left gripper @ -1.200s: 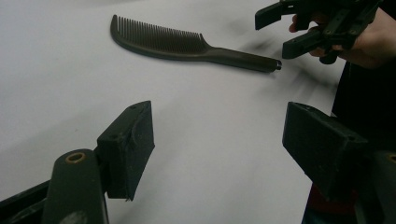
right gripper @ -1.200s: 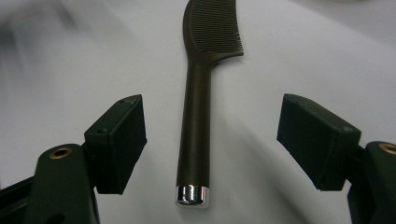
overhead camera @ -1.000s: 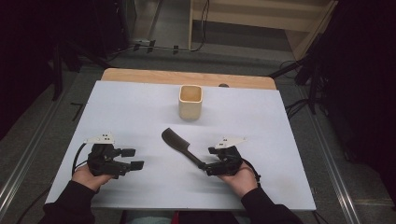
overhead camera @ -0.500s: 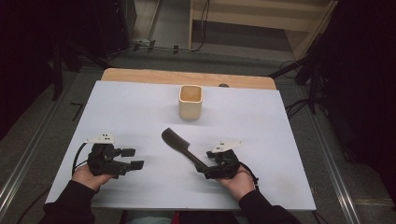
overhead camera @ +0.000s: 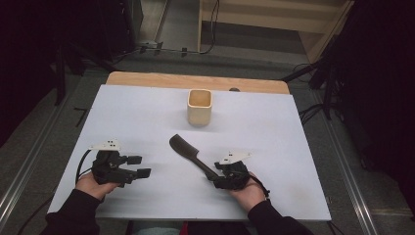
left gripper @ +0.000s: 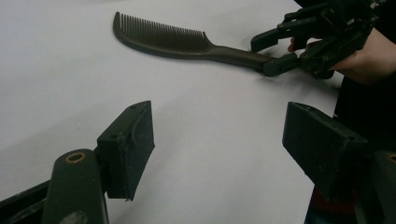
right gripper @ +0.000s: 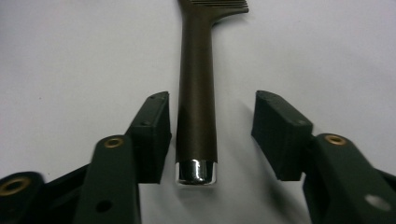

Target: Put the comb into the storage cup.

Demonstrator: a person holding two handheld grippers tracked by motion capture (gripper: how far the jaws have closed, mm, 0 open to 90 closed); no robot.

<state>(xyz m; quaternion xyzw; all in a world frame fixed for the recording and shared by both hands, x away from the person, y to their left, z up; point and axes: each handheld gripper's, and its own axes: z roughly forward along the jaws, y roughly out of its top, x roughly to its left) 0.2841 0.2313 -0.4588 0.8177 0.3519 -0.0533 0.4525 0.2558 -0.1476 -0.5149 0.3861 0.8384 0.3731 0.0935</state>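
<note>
Right jaws: seen on the right gripper [right gripper: 212,135] to be parted on either side of the comb's handle; they have just been closing in, the left pad almost at the handle, a gap left at the right pad, so nothing is pinched.
Comb [overhead camera: 188,152]: laid flat on the white table cover [overhead camera: 274,127], its dark handle with the silver end cap set between the right jaws, its teeth pointed away toward the cup.
Left jaws: spread wide on the left gripper [left gripper: 219,144], nothing between them, held low over the cover well apart from the comb.
Cup [overhead camera: 199,106]: stood upright beyond the comb, near the far edge.
</note>
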